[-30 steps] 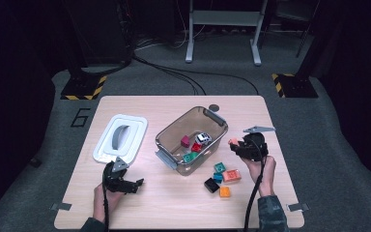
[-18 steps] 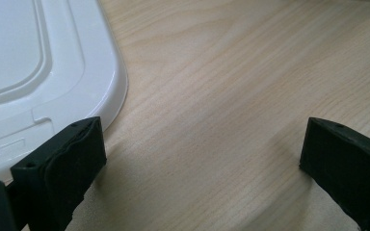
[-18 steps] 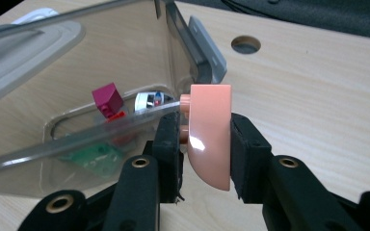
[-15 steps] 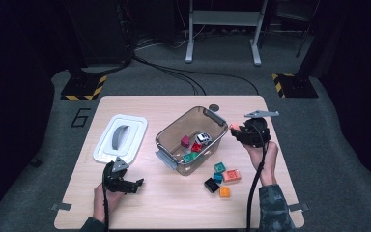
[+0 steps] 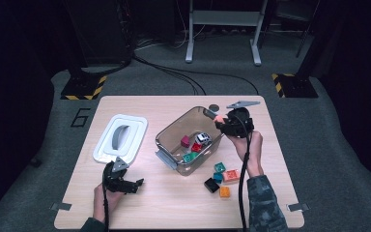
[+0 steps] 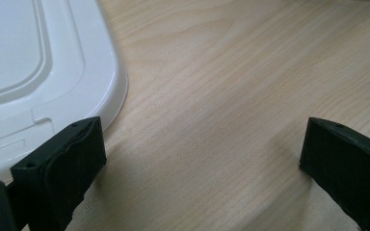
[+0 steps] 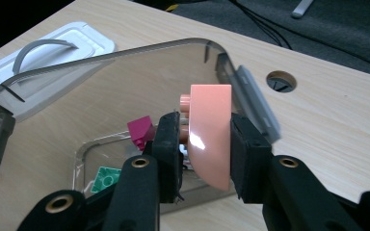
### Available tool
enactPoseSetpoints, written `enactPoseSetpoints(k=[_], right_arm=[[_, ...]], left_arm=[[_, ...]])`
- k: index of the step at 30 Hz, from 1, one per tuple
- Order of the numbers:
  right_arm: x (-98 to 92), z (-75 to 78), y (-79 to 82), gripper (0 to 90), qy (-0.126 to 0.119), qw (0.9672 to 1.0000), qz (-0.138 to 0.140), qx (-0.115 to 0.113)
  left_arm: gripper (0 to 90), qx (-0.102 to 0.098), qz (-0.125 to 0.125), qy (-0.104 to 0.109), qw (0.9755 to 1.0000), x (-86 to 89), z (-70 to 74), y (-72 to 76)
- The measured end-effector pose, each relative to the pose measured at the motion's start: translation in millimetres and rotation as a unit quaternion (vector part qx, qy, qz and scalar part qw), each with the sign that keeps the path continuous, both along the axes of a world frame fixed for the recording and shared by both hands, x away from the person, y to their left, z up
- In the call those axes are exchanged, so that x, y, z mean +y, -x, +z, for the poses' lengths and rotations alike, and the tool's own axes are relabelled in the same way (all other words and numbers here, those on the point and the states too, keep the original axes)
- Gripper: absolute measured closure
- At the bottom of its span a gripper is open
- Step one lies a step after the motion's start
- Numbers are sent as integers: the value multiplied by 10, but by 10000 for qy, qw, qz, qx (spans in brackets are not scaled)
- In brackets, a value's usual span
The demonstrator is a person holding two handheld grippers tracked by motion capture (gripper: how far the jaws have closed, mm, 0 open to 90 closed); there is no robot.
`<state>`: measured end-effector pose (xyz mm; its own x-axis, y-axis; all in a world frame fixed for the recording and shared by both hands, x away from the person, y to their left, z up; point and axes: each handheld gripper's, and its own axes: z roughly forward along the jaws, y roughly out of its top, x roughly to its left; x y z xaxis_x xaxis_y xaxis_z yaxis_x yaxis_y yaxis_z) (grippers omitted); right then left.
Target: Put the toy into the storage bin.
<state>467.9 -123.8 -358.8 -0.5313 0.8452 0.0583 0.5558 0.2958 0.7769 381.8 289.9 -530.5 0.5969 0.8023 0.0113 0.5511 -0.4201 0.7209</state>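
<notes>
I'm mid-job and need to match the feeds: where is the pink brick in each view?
High view: the pink brick is right of centre, in the right gripper at the far right rim of the clear bin.
Left gripper view: not in it; the white lid lies upper left.
Right gripper view: centre, the pink brick clamped between the jaws above the bin.
Shared landmark: the white lid, in all three.
</notes>
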Motion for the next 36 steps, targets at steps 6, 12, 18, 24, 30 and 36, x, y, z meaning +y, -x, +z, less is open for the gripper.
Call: enactPoseSetpoints(k=[6, 12, 18, 24, 30, 36], right_arm=[[203, -159, -56, 672, 52, 9994, 208, 273], [285, -305, -53, 671, 118, 9982, 303, 509], [267, -318, -17, 657, 137, 9977, 372, 542], [217, -308, 52, 485, 109, 9980, 364, 505], [108, -300, 282, 299, -45, 9993, 258, 284], [-8, -318, 542, 226, -9, 9999, 136, 93]], left_arm=[[20, 2, 2, 2, 10000, 0, 0, 0], [20, 0, 0, 2, 10000, 0, 0, 0], [20, 0, 2, 3, 10000, -1, 0, 0], [20, -1, 1, 2, 10000, 0, 0, 0], [20, -1, 1, 4, 10000, 0, 0, 0], [20, -1, 3, 2, 10000, -1, 0, 1]])
